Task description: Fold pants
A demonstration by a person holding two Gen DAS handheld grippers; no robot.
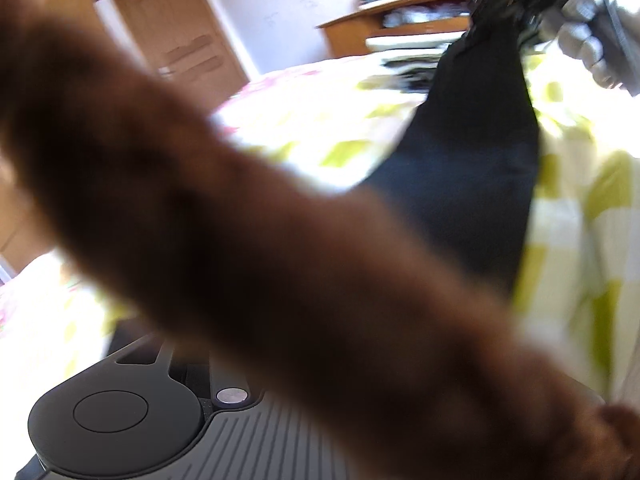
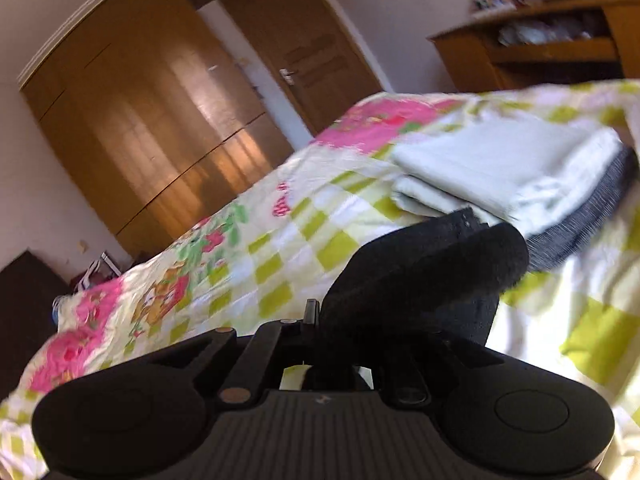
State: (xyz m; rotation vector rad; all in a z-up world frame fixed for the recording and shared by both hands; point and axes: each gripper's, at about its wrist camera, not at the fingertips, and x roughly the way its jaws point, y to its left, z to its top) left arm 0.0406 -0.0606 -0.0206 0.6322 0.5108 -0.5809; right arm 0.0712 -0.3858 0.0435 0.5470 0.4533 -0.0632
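Under my claws: a bed (image 2: 304, 216) with a quilted cover, white and lime-green checks, pink floral patches toward its far edge. A stack of folded laundry (image 2: 508, 172) lies on it, pale pieces on top, a dark grey one (image 2: 592, 220) at the bottom.

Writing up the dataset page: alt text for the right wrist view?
The right gripper is shut on dark pants above a bed with a green-checked floral quilt. Folded pale and grey clothes lie stacked behind; a wooden wardrobe stands beyond.
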